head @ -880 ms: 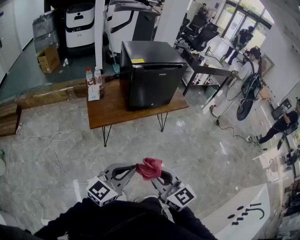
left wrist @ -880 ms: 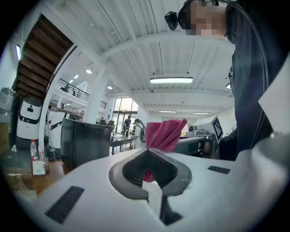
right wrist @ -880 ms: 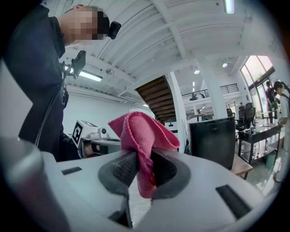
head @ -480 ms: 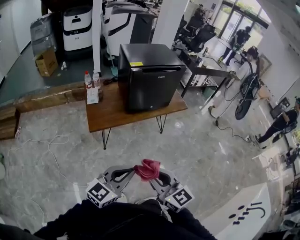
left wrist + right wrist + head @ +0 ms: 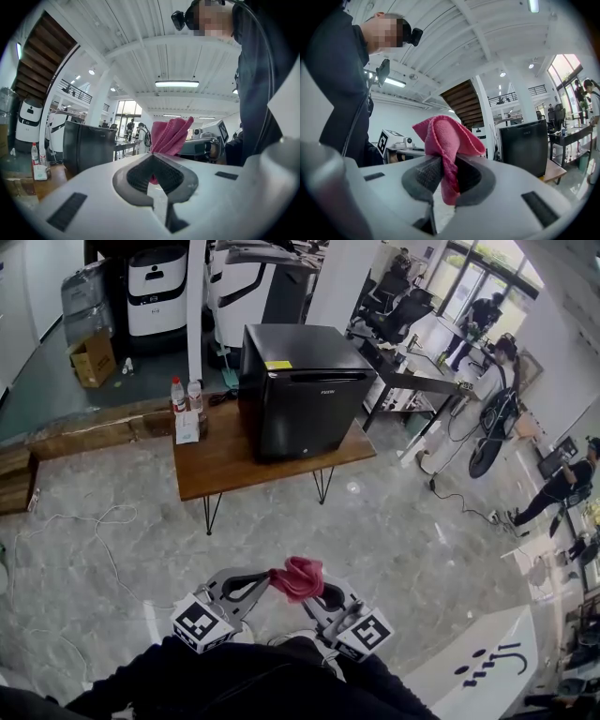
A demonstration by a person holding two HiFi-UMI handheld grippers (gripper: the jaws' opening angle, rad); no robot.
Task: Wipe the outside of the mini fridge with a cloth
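The black mini fridge (image 5: 305, 390) stands on a low wooden table (image 5: 220, 460) a few steps ahead across the marble floor. Both grippers are held close to my body, far from the fridge. A crumpled pink cloth (image 5: 297, 577) sits between their tips. My right gripper (image 5: 317, 592) is shut on the cloth (image 5: 445, 140), which bunches above its jaws (image 5: 447, 164). My left gripper (image 5: 270, 576) is shut too, with the cloth (image 5: 169, 136) rising from its tips (image 5: 151, 157). The fridge also shows in the left gripper view (image 5: 86, 145) and the right gripper view (image 5: 524, 147).
Two water bottles (image 5: 185, 395) stand at the table's left end. White machines (image 5: 157, 287) and a cardboard box (image 5: 94, 357) are behind. A cable (image 5: 84, 521) trails on the floor at left. A desk (image 5: 412, 381) and people (image 5: 497, 381) are at right, a white counter (image 5: 487, 662) beside me.
Both grippers keep the cloth in the same place before my body. Only the head view has shifted slightly relative to the fridge.
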